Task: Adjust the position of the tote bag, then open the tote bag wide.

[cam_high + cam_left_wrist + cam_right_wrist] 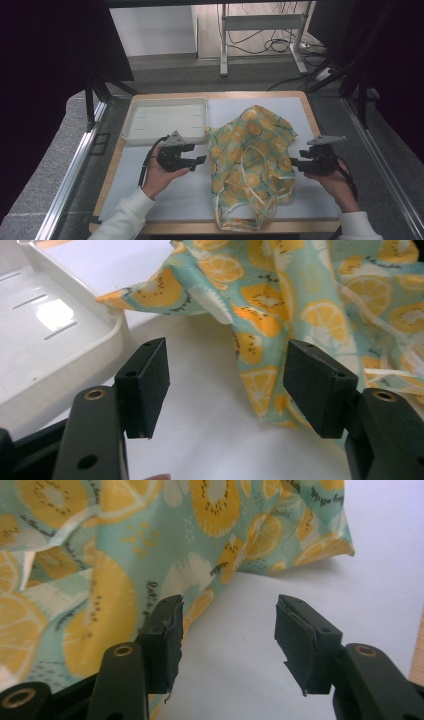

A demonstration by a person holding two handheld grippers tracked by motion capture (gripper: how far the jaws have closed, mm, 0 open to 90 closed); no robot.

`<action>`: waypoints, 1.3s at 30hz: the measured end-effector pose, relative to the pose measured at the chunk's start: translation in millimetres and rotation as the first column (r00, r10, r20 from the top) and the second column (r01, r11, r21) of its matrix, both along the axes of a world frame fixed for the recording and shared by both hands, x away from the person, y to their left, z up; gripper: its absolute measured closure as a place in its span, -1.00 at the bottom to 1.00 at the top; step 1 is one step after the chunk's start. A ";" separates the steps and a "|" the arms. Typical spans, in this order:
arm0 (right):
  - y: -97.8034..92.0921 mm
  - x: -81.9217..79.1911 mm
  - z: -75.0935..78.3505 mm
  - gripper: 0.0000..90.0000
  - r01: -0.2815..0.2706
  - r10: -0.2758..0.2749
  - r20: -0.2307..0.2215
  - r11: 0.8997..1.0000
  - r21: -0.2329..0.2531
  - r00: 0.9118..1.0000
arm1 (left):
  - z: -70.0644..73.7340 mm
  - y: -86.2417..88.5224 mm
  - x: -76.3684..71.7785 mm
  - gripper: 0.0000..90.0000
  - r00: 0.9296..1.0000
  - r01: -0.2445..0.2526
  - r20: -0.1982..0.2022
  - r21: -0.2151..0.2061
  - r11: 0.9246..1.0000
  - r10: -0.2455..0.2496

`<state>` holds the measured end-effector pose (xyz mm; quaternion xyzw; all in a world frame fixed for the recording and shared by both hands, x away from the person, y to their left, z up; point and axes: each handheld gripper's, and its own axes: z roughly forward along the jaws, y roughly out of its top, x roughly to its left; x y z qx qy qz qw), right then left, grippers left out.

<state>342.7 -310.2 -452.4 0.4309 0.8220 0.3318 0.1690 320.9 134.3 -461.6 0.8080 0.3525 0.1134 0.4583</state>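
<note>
1. A crumpled fabric tote bag [252, 160], teal with orange and lemon slices printed on it, lies on the white mat [180, 195] that covers the wooden counter [116, 159]. It sits right of centre and reaches from mid-counter down to the near edge.
2. The bag's pale handles [243, 176] loop across its lower half; near the front edge the cloth bunches so much that I cannot tell how the straps end.
3. A shallow white plastic tray [131, 125] rests at the far left of the counter. One corner of the bag touches or just overlaps the tray's near right corner.
4. The left gripper [199, 160], held in the person's left hand [159, 176], hovers just left of the bag. In the left gripper view its jaws stand wide apart with nothing between them, the bag's edge [260, 365] just ahead and the tray wall [112, 337] to one side.
5. The right gripper [294, 163], in the right hand [336, 184], sits at the bag's right edge. In the right gripper view its jaws are spread and empty; the printed cloth [100, 580] lies behind one jaw and bare mat lies between them.
6. White sleeves [125, 217] come in from the bottom.
</note>
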 end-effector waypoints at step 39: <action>51.4 -49.7 27.1 -0.36 -0.171 0.171 0.009 0.985 0.031 0.985 | -2.8 -24.4 -12.3 -0.22 0.995 0.098 -0.029 0.021 0.995 -0.098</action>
